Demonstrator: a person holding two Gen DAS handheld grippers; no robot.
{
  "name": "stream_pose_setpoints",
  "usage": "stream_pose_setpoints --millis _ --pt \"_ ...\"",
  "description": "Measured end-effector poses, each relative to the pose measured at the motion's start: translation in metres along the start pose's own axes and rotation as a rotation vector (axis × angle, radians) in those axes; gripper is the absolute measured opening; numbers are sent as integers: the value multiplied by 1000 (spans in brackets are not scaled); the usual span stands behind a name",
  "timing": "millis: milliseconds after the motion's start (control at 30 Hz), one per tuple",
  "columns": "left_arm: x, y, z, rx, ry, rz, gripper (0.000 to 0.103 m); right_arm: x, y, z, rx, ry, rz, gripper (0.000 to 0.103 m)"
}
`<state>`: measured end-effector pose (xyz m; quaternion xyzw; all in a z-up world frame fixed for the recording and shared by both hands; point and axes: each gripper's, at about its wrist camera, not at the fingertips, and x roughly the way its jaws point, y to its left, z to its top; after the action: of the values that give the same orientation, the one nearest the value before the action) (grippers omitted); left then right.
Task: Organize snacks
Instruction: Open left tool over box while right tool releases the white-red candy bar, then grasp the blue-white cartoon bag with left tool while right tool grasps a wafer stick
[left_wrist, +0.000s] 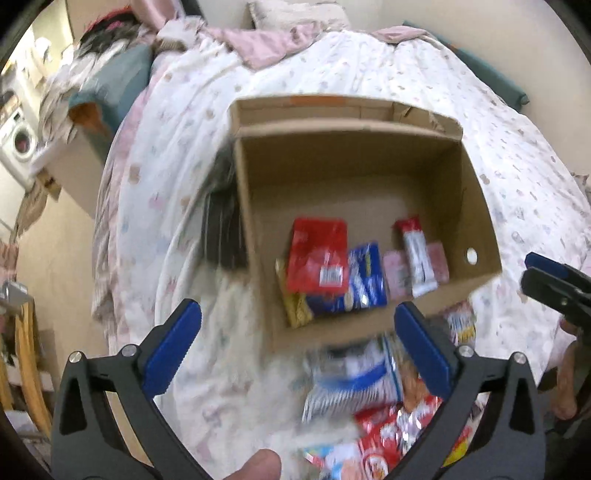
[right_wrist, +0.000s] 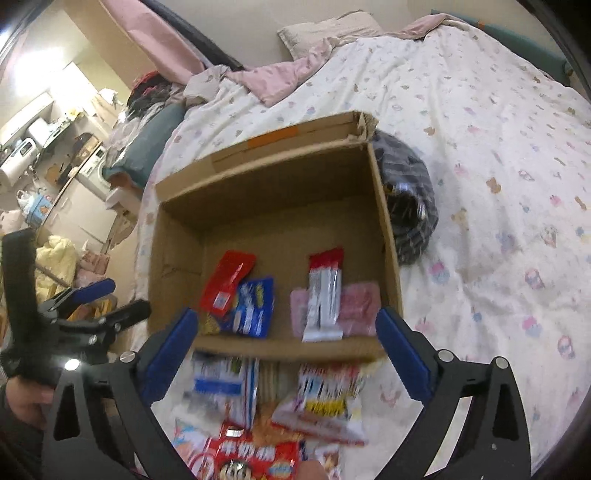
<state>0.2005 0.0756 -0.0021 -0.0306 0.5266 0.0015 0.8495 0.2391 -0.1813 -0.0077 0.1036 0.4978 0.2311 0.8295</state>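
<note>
An open cardboard box (left_wrist: 347, 155) (right_wrist: 266, 177) stands on the bed. Inside it lie a red packet (left_wrist: 317, 254) (right_wrist: 229, 273), a blue packet (left_wrist: 365, 277) (right_wrist: 255, 306), a white-and-red bar (left_wrist: 415, 254) (right_wrist: 325, 295) and pink packets (left_wrist: 393, 273) (right_wrist: 360, 302). A loose pile of snack bags (left_wrist: 369, 398) (right_wrist: 277, 406) lies on the quilt in front of the box. My left gripper (left_wrist: 297, 314) (right_wrist: 125, 297) is open above the box's near wall, holding nothing. My right gripper (right_wrist: 286, 317) (left_wrist: 546, 280) is open too, over the near wall, and empty.
The patterned quilt (right_wrist: 498, 184) covers the bed around the box. A dark striped garment (right_wrist: 410, 206) (left_wrist: 221, 221) lies against one side of the box. A pillow (right_wrist: 325, 29) and a pink blanket (left_wrist: 266, 44) are at the head. The bed edge and floor are to the left.
</note>
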Motion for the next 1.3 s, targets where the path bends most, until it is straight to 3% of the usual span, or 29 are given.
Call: stream_pose_setpoints --millis 233,400,533,600,900,1033,1100,1167,1233,1300 --pt "5 8 -60 -1 149 -9 103 -21 18 -38 -14 35 34 99" --pt "28 -6 -117 -20 366 -119 103 -28 16 -61 8 53 19 99" --pt "51 -23 -155 39 437 -68 103 -31 1 -72 68 58 18 99" --pt "62 -32 -168 53 487 -102 103 -32 -5 -75 87 59 7 99" --pt "74 -72 -177 116 498 -77 103 -40 -19 -85 86 54 -36 99" --pt "87 -79 -184 94 540 -103 102 -42 -21 -87 82 54 -45 99" --pt "89 -82 -188 109 544 -92 95 -41 -21 -88 76 59 -50 99" --pt "85 -85 -189 125 541 -103 67 -40 -22 -88 73 64 -51 99" --pt "74 -84 -189 133 527 -104 58 -39 -23 -88 72 69 -54 99" --pt "63 -79 -186 126 497 -75 57 -38 -25 -88 79 74 -54 99"
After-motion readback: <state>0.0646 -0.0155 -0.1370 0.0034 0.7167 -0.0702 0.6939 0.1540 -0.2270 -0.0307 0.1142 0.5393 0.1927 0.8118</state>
